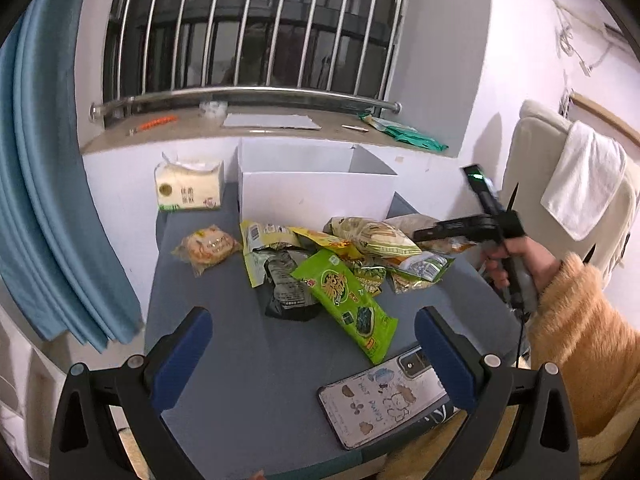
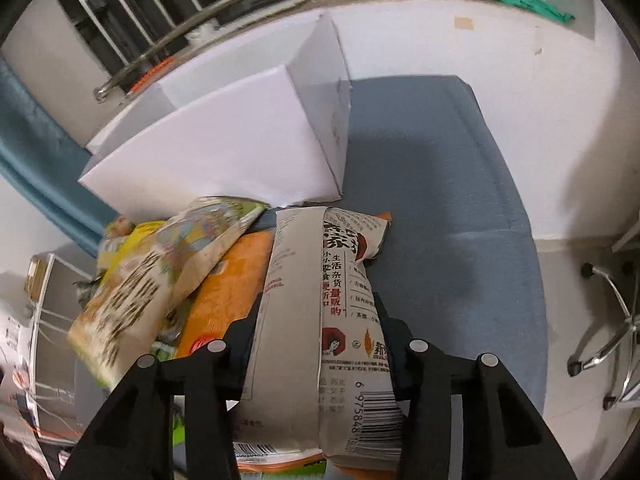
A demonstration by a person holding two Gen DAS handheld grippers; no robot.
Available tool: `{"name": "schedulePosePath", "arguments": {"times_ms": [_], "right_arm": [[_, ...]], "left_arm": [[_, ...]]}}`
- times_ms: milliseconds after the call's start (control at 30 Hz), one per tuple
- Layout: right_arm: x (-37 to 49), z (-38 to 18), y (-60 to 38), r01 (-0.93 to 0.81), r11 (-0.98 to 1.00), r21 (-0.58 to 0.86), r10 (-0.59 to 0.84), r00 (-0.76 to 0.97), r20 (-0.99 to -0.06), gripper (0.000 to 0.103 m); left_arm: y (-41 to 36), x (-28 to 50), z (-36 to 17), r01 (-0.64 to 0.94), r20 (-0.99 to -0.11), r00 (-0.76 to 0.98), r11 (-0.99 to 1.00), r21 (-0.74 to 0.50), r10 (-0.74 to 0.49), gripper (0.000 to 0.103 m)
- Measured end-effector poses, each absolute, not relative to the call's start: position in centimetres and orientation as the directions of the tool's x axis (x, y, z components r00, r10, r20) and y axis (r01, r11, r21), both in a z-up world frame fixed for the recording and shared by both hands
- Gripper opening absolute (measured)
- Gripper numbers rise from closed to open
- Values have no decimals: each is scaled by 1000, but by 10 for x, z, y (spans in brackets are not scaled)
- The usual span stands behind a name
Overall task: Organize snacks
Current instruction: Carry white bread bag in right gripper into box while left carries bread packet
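A pile of snack packets point(image 1: 340, 256) lies mid-table in front of an open white box point(image 1: 316, 196). A long green seaweed packet point(image 1: 344, 296) lies at the pile's near edge, and a round-cake packet point(image 1: 208, 246) lies apart at the left. My left gripper point(image 1: 314, 320) hovers open over the table's near side, its blue pads point(image 1: 188, 352) holding nothing. My right gripper point(image 2: 316, 312) is shut on a white printed snack packet point(image 2: 300, 280) at the pile's right side, in front of the white box point(image 2: 224, 152). An orange packet point(image 2: 228, 288) lies beneath it.
A tissue pack point(image 1: 188, 190) stands left of the box. A phone point(image 1: 380, 400) lies at the front right of the grey table point(image 1: 240, 360). A chair with a white towel point(image 1: 580, 176) stands right; chair legs point(image 2: 608, 320) are beside the table. Bare table surface point(image 2: 440, 200) lies right of the box.
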State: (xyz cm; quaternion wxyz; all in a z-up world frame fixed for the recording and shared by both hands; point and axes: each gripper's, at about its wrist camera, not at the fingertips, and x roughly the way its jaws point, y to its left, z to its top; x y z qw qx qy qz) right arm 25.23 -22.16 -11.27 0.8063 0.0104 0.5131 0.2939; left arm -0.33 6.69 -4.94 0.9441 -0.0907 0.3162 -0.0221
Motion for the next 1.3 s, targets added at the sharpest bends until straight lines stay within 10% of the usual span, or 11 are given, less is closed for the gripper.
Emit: {"name": "schedulePosePath", "arguments": {"times_ms": [567,1067,1200,1300], "right_arm": [[140,-43,-282,-516,758,400,636,445,-630,51],[131,-40,-296,-468,813,347,566,494,-660,51],[129,-43,-292,-462,825,325,544,493,-679,51],[128,-44,-288,-474,818,326,551,485,-679,51]], "left_arm": [[161,129,-104,80,-731,680,997,-10,-62,103],[201,246,-184,200,-884,462,979,23,-74,102],[206,247,-183,191,-877,471,982,-2,-93,76],[206,241,-184,167,-880,469,986,0,-79,75]]}}
